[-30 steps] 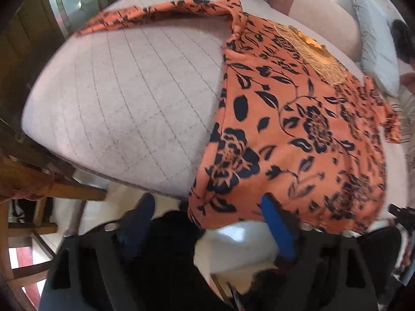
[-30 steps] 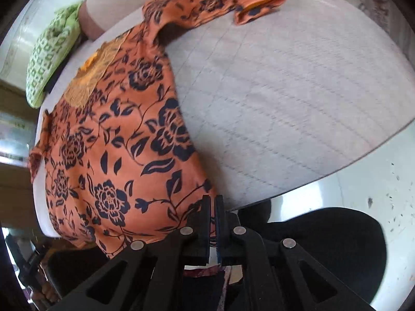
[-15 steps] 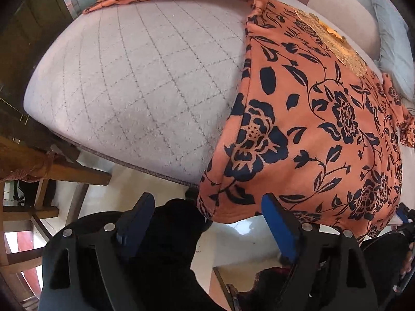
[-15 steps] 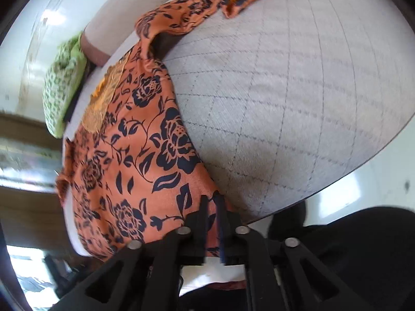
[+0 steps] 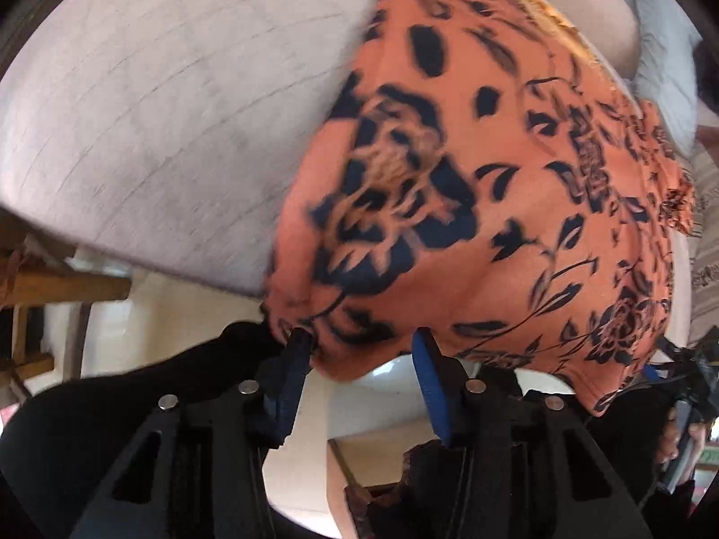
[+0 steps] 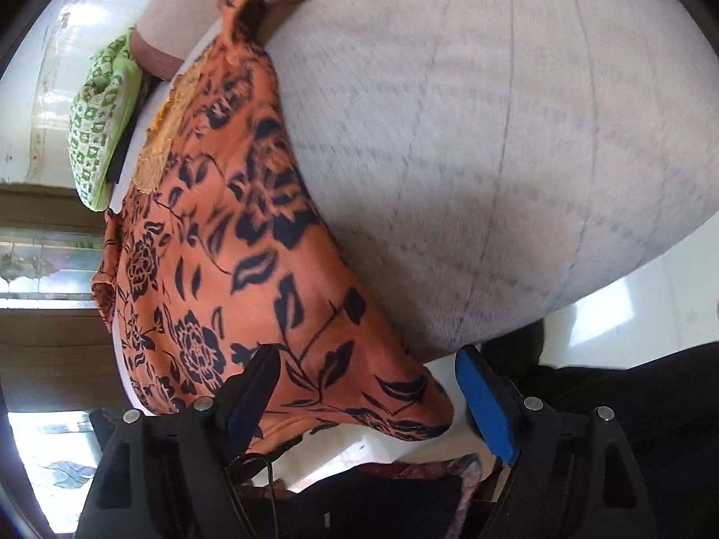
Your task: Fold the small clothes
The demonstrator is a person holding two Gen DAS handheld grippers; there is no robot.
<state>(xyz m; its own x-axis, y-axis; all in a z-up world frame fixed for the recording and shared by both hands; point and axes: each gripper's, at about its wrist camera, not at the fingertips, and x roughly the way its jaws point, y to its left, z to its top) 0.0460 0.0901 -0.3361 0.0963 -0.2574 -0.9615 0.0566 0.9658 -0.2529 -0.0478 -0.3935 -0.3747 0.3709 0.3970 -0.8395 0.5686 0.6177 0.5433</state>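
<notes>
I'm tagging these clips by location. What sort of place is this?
Most likely a home living room or bedroom. An orange floral garment lies across a quilted grey cushion, a green patterned pillow rests at its far end, and wooden furniture stands on a pale tiled floor.

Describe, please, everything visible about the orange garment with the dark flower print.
The orange garment with dark blue flower print looks like thin, soft cloth. It lies spread on the grey quilted cushion, one sleeve stretched sideways at the far end, with a golden embroidered patch near its neck. Its hem hangs over the near cushion edge. The hem corners sit between the fingers of the left gripper and right gripper, not visibly clamped.
</notes>
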